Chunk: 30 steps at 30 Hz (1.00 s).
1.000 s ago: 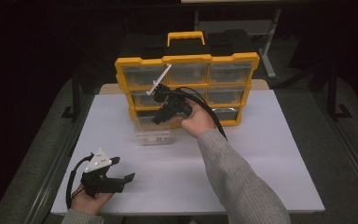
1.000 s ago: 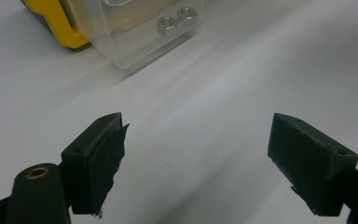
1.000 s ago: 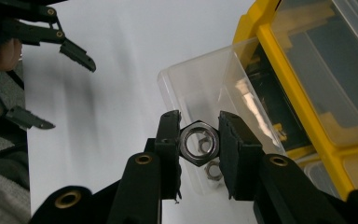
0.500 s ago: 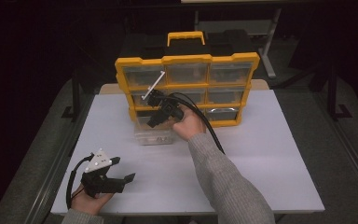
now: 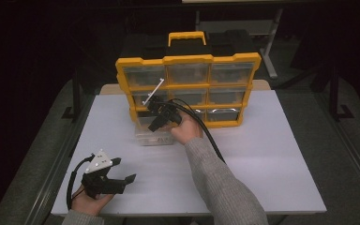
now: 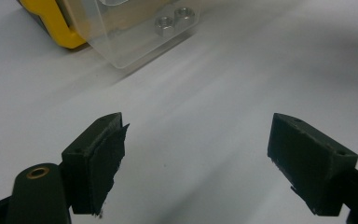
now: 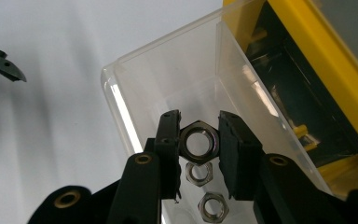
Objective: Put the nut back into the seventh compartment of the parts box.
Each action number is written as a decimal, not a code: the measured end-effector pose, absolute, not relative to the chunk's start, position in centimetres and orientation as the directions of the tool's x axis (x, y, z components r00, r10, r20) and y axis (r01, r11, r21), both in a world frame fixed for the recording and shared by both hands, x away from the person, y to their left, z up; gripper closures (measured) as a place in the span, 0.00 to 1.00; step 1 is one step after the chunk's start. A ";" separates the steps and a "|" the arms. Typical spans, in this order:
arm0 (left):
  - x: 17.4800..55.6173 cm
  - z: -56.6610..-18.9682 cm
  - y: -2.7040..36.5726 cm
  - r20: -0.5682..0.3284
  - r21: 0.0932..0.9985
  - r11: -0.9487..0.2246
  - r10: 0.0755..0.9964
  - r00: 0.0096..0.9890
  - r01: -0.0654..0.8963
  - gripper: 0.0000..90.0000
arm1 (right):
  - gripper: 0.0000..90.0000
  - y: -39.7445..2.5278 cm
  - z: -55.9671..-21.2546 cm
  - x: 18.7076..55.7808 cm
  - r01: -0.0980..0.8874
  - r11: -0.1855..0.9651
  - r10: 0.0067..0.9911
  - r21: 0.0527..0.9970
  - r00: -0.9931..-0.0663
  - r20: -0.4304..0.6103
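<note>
Steel hex nut pinched in our right gripper above the clear drawer.

Black jaws of our right gripper (image 7: 199, 140) press on opposite flats of a silver steel hexagonal nut (image 7: 199, 141), held at the centre of the right gripper view over a clear plastic drawer (image 7: 168, 84) pulled out of a yellow-framed organiser cabinet (image 7: 317, 60) that fills the upper right; two more silver nuts (image 7: 213, 206) lie on the drawer floor just below the held one. In the high view that gripper (image 5: 161, 115) sits mid-frame at the drawer (image 5: 153, 136) before the cabinet (image 5: 187, 61). Our left gripper (image 5: 122, 180) rests at lower left on the white table (image 5: 272, 154), well apart, its jaws spread wide with nothing between them; its own view shows the drawer (image 6: 135, 42) at upper left.
</note>
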State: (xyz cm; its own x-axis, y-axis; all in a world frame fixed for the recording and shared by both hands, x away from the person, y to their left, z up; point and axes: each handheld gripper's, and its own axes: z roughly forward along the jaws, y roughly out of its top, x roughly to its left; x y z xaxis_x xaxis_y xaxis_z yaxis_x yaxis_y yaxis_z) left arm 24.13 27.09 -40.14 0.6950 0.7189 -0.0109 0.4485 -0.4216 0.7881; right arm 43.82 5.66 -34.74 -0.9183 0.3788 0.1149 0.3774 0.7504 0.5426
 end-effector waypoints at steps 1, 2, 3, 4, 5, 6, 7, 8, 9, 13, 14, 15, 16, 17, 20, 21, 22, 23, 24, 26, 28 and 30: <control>24.1 -40.1 27.1 -0.011 0.789 -0.420 0.720 0.694 0.448 0.21 | 0.77 5.7 -34.8 43.9 0.379 0.750 0.378 0.542 -0.918 0.119; 24.1 -40.1 27.1 -0.012 0.791 -0.418 0.721 0.693 0.448 0.21 | 0.76 5.7 -34.9 44.0 0.378 0.748 0.374 0.546 -0.919 0.123; 24.1 -40.1 27.1 -0.017 0.792 -0.412 0.723 0.691 0.450 0.21 | 0.75 5.7 -35.0 44.0 0.384 0.748 0.375 0.541 -0.917 0.134; 24.1 -40.1 27.1 -0.014 0.792 -0.414 0.722 0.692 0.449 0.21 | 0.70 5.7 -35.1 44.0 0.387 0.750 0.380 0.537 -0.916 0.129; 24.1 -40.1 27.2 -0.012 0.790 -0.418 0.721 0.693 0.448 0.21 | 0.70 5.7 -35.1 44.0 0.386 0.749 0.384 0.538 -0.915 0.122; 24.1 -40.1 27.2 -0.014 0.791 -0.416 0.721 0.693 0.449 0.21 | 0.70 5.6 -35.1 44.0 0.385 0.748 0.383 0.541 -0.915 0.122; 24.1 -40.1 27.2 -0.014 0.791 -0.416 0.721 0.692 0.449 0.21 | 0.70 5.5 -35.0 44.0 0.389 0.745 0.385 0.542 -0.914 0.127; 24.1 -40.1 27.2 -0.012 0.789 -0.418 0.721 0.693 0.450 0.21 | 0.70 5.4 -34.9 43.9 0.389 0.744 0.388 0.544 -0.914 0.122; 24.1 -40.1 27.1 -0.014 0.791 -0.415 0.722 0.692 0.449 0.21 | 0.71 5.2 -34.7 43.9 0.390 0.740 0.391 0.547 -0.912 0.122; 24.1 -40.1 27.1 -0.012 0.789 -0.419 0.721 0.693 0.450 0.21 | 0.71 4.5 -34.0 43.6 0.380 0.729 0.390 0.569 -0.914 0.111; 24.1 -40.1 27.1 -0.011 0.789 -0.420 0.720 0.694 0.449 0.21 | 0.71 4.3 -33.9 43.5 0.379 0.726 0.388 0.573 -0.915 0.114; 24.1 -40.1 27.1 -0.011 0.788 -0.420 0.720 0.694 0.449 0.21 | 0.71 4.1 -33.7 43.3 0.378 0.726 0.388 0.574 -0.915 0.112; 24.1 -40.1 27.1 -0.010 0.788 -0.421 0.720 0.694 0.449 0.21 | 0.71 3.9 -33.5 43.2 0.375 0.724 0.384 0.579 -0.916 0.112; 24.1 -40.1 27.1 -0.009 0.788 -0.423 0.720 0.694 0.449 0.21 | 0.71 3.7 -33.4 43.1 0.373 0.722 0.384 0.582 -0.917 0.111; 24.2 -40.2 27.1 -0.008 0.786 -0.425 0.719 0.695 0.448 0.21 | 0.71 2.6 -32.8 42.4 0.418 0.701 0.416 0.578 -0.898 0.145; 24.2 -40.2 27.1 -0.008 0.786 -0.426 0.719 0.695 0.448 0.21 | 0.71 2.2 -32.7 42.3 0.403 0.695 0.403 0.596 -0.904 0.141; 24.2 -40.2 27.0 -0.008 0.786 -0.425 0.719 0.695 0.449 0.21 | 0.71 1.8 -32.6 42.3 0.368 0.695 0.380 0.617 -0.917 0.118; 24.2 -40.2 27.0 -0.005 0.785 -0.429 0.718 0.696 0.447 0.21 | 0.71 1.6 -32.5 42.3 0.359 0.692 0.376 0.626 -0.920 0.112; 24.2 -40.2 27.0 -0.003 0.783 -0.431 0.718 0.696 0.448 0.21 | 0.71 1.1 -32.3 42.0 0.369 0.689 0.383 0.624 -0.916 0.118; 24.2 -40.2 27.0 -0.005 0.779 -0.434 0.718 0.696 0.453 0.21 | 0.71 0.5 -32.1 41.7 0.372 0.683 0.387 0.628 -0.914 0.120; 24.1 -40.2 27.0 -0.010 0.778 -0.430 0.721 0.693 0.459 0.21 | 0.70 -0.4 -31.9 41.4 0.368 0.673 0.385 0.641 -0.915 0.121; 24.2 -40.2 26.9 -0.011 0.777 -0.430 0.721 0.693 0.459 0.21 | 0.69 -1.1 -31.8 41.1 0.375 0.666 0.391 0.645 -0.912 0.126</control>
